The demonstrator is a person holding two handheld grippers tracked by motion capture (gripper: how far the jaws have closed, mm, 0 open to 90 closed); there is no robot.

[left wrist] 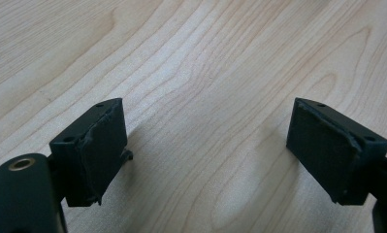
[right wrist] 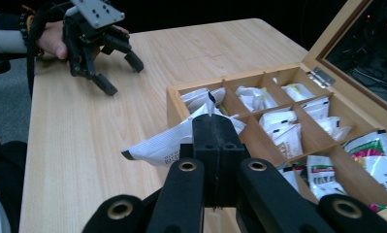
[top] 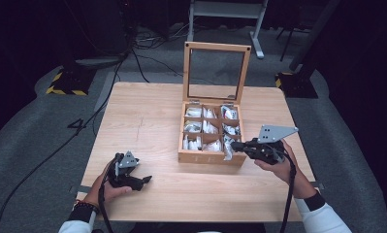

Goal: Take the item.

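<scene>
A wooden box (top: 210, 158) with its glass lid (top: 216, 73) standing upright sits at the table's middle, its compartments holding several white sachets. My right gripper (top: 233, 146) is at the box's front right corner, shut on a white sachet (top: 228, 153). In the right gripper view the jaws (right wrist: 214, 122) pinch that sachet (right wrist: 157, 145) just over the box's near wall (right wrist: 174, 99). My left gripper (top: 145, 182) rests low on the table at the front left, open with nothing between its pads (left wrist: 101, 145). It also appears across the table in the right gripper view (right wrist: 124, 77).
Light wooden table (top: 147, 121) with bare surface left of the box. Other sachets (right wrist: 288, 131) lie in the compartments, some with green and red print (right wrist: 375, 155). Dark floor with cables and a metal stand lie beyond the far edge.
</scene>
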